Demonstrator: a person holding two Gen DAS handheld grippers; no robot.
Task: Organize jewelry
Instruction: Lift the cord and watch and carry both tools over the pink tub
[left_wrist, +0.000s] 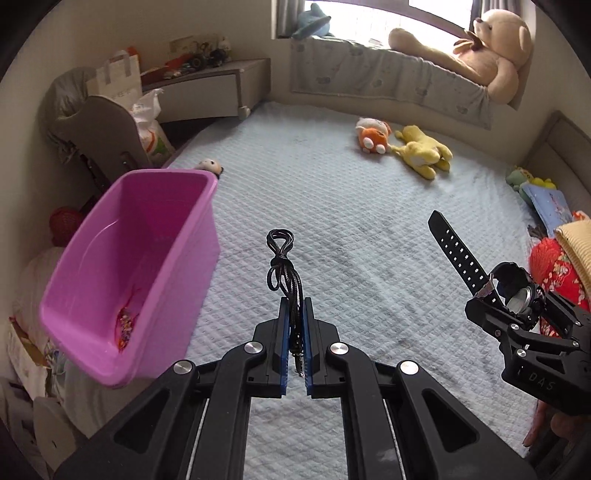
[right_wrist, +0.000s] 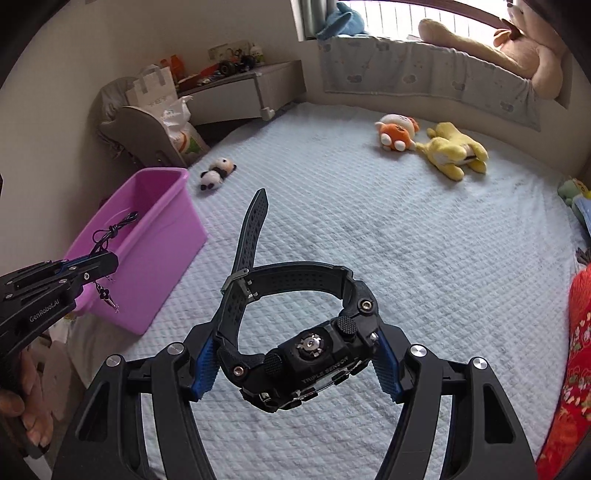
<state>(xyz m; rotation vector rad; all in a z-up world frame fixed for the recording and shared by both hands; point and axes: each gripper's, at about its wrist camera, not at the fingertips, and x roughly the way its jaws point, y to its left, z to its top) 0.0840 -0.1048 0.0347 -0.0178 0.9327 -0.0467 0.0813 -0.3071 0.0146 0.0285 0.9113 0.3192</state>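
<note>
My left gripper is shut on a black cord necklace, whose loop sticks up past the fingertips while a small pendant dangles below. My right gripper is shut on a chunky black wristwatch, pads pressing its case from both sides, the strap pointing away. Both hang above the pale blue quilted bed. A pink plastic bin sits at the bed's left edge, left of the left gripper, with small beads in one corner. The left wrist view shows the right gripper with the watch at the right.
Plush toys lie on the bed: an orange one, a yellow one and a small panda. A big teddy bear sits on the window ledge. Red patterned fabric lies at the right edge. A chair and bags stand left.
</note>
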